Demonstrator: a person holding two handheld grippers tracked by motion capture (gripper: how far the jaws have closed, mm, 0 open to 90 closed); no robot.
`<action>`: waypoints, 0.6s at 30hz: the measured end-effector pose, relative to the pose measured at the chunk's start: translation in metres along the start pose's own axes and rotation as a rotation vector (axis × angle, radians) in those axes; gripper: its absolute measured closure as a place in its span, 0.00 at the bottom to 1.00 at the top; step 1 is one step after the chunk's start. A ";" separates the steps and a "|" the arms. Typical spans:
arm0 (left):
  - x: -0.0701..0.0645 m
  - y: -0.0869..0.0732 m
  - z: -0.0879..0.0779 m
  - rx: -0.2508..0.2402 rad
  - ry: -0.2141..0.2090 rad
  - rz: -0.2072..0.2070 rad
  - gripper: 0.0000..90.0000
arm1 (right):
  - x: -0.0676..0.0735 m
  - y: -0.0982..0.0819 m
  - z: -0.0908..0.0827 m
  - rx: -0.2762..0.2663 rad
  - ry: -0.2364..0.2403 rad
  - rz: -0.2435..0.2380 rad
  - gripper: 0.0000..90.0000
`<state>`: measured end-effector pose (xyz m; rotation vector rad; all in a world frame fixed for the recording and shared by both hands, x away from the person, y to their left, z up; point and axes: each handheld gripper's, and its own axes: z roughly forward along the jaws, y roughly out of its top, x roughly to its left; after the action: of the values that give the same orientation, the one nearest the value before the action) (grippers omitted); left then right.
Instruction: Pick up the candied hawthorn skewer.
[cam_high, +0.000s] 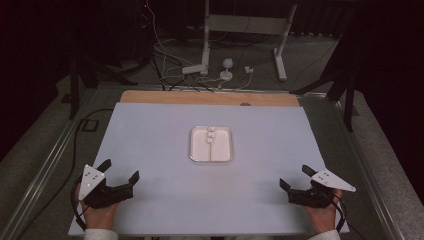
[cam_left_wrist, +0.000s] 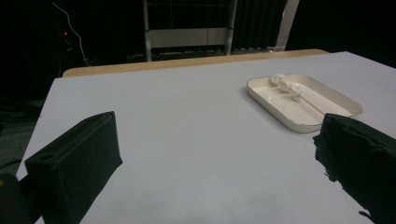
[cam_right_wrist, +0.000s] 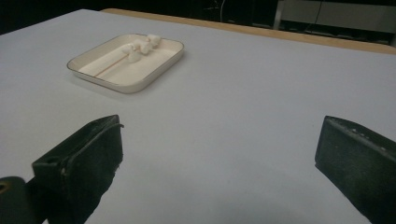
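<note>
One tray (cam_high: 193, 150) on one table (cam_high: 150, 200). In the tray: about three small white lumps (cam_high: 210, 133), clustered at the far end, exact count hard to tell, and one thin stick (cam_high: 211, 150) lying lengthwise. Two grippers: left gripper (cam_high: 120, 172), right gripper (cam_high: 295, 177), each with two black jaws. Two hands, one per gripper. Two grey plates, one on each gripper.

My table (cam_high: 150, 150): pale lavender-grey top, bare wood strip (cam_high: 165, 97) along its far edge at the top of the high view. Lying directly on it, one shallow white tray (cam_high: 191, 145) with rounded corners, centre of frame, a few small white pieces clustered at its far end.
</note>
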<state>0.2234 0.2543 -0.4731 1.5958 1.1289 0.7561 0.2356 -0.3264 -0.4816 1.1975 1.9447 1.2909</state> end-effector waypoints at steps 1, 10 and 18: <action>0.000 0.000 0.000 0.002 0.002 0.001 0.01 | 0.001 0.000 -0.001 0.000 -0.001 -0.001 0.01; 0.000 0.003 0.002 0.014 0.034 -0.008 0.01 | 0.003 0.000 -0.001 -0.007 -0.018 -0.002 0.00; -0.006 0.021 0.010 0.032 0.014 0.011 0.01 | 0.004 -0.002 0.001 0.004 -0.023 0.002 0.00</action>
<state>0.2364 0.2436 -0.4561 1.6271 1.1479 0.7607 0.2341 -0.3230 -0.4835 1.2111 1.9313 1.2700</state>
